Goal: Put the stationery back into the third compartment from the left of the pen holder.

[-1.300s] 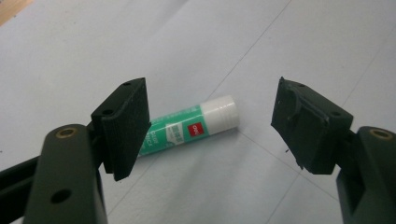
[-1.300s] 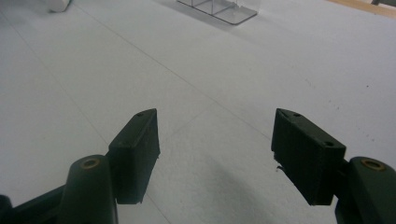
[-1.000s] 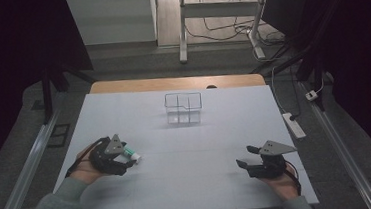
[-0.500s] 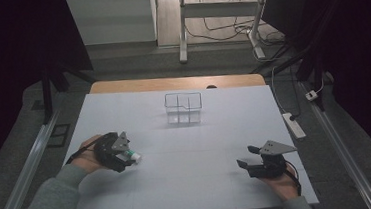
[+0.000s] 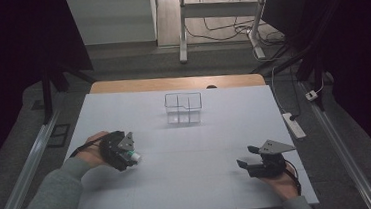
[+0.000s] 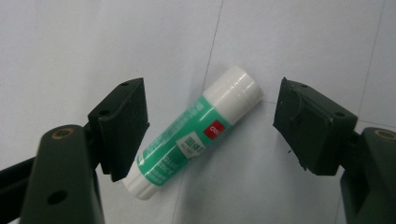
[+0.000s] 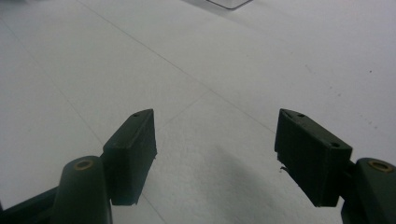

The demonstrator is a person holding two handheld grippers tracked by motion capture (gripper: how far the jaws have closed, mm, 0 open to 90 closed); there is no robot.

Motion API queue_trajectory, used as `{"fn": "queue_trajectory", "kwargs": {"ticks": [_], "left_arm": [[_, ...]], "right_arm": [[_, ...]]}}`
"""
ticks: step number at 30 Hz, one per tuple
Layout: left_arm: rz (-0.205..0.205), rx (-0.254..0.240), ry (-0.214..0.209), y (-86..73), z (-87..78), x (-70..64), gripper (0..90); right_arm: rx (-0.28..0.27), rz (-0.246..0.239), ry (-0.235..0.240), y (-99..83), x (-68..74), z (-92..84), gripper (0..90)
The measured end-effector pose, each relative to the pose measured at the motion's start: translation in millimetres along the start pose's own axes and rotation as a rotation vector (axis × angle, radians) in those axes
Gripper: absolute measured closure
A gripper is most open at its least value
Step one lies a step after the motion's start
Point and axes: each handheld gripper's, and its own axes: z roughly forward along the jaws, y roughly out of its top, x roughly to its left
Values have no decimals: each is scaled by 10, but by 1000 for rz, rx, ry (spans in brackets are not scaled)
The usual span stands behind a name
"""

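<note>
A glue stick [image 6: 196,135] with a green label and a white cap lies flat on the white table [image 5: 195,184], slanted between the jaws of my left gripper [image 6: 210,126]. Those jaws stand wide open on either side of it; one end of the stick lies close by one pad [image 6: 122,126]. From above, the left gripper [image 5: 128,152] sits at the table's front left with the stick's white end [image 5: 134,157] poking out beside it. My right gripper [image 5: 245,163] rests open at the front right, with bare table between its fingers [image 7: 133,149].
A clear wire-rimmed divided box [image 5: 184,107] stands at the table's middle back, its corner [image 7: 229,3] at the top of the right gripper view. A white power strip [image 5: 294,125] lies off the right edge. Metal rails run along both sides.
The left hand and its gripper have shifted a little to the right over the glue stick. The right gripper has stayed put.
</note>
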Motion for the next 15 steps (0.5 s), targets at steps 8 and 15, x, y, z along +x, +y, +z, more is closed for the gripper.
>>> {"fn": "queue_trajectory", "kwargs": {"ticks": [8,15], "left_arm": [[48,39,-39,7,80,57,267],[109,58,-61,57,129,70,318]], "right_arm": [[18,0,2,-2,-20,9,286],[25,8,23,-7,-29,12,286]]}}
